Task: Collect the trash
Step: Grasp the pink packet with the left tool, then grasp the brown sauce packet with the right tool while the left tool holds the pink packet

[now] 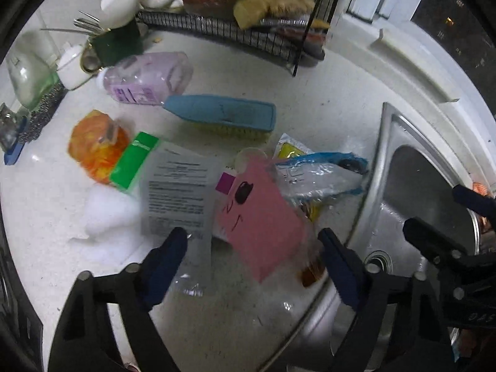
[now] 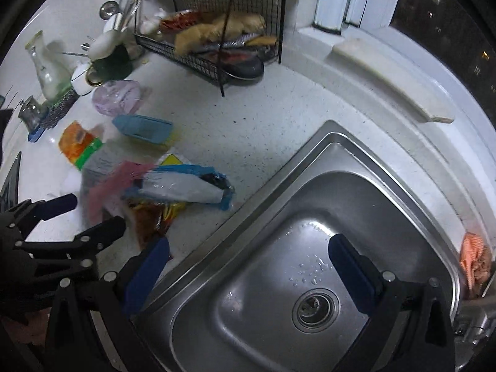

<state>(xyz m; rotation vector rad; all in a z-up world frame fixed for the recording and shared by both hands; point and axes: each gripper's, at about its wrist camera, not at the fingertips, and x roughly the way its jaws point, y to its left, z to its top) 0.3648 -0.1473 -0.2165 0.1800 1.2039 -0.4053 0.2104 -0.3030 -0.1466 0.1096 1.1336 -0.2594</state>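
The sink serves as landmark. Its steel basin holds only water drops and the drain; an orange cloth lies on its right rim.

Just left of the sink, on the white counter, the trash lies in a loose heap: a clear-and-blue plastic bag nearest the sink's edge, a pink sheet overlapping it, a printed white paper left of that, a green box and an orange packet farther left still. A yellow packet peeks out behind the bag, and a brown wrapper lies under the heap on the near side. White foam sits at the heap's left edge.

Behind the heap, farther from the sink, a blue brush lies bristles down, and a purple bottle lies on its side. Beyond them a wire rack holds what looks like sponges and wrapped items; what exactly, I cannot tell. Left of the rack a green cup holds cutlery, and a glass flask stands upright.

The left gripper hovers over the heap, jaws wide, with the pink sheet and paper in the gap but not pinched. The right gripper hangs above the basin, jaws wide, holding nothing.
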